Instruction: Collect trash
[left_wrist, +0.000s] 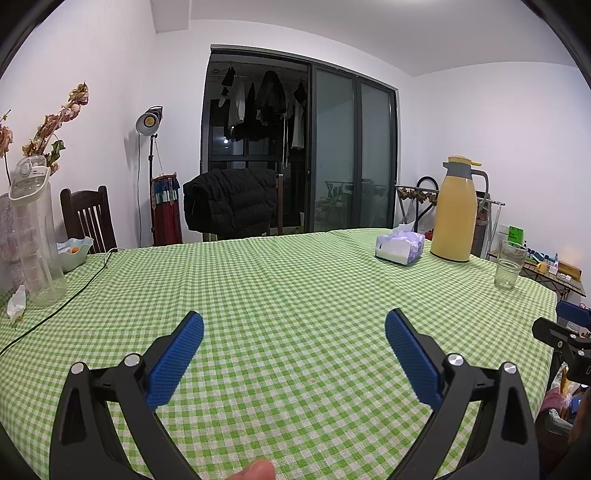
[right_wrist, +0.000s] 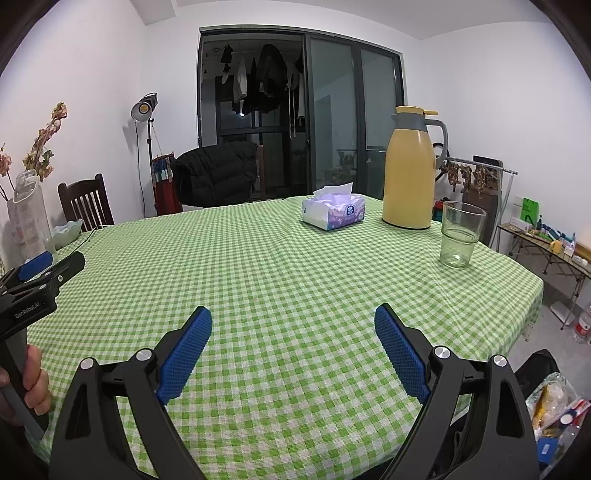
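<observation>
1. The trash here is a crumpled white paper scrap (left_wrist: 16, 302), small and wrinkled, lying on the desk (left_wrist: 295, 280) at its far left edge, just beside the base of a clear water bottle (left_wrist: 35, 236).
2. The scrap's shape is irregular; it stands a little taller than wide in the left wrist view, narrow end up (too small to tell more).
3. The left tongs (left_wrist: 294, 328) are spread wide apart, blue pads (left_wrist: 173, 363) facing each other, nothing between them; they hover over the green checked cloth, well apart from the scrap.
4. The right tongs (right_wrist: 293, 325) are likewise wide apart and hold nothing, above the cloth.
5. A tissue box (right_wrist: 333, 211), a yellow thermos jug (right_wrist: 408, 170) and a drinking glass (right_wrist: 460, 234) stand at the desk's far right.
6. A thin dark cable (left_wrist: 59, 306) runs across the cloth near the bottle.
</observation>
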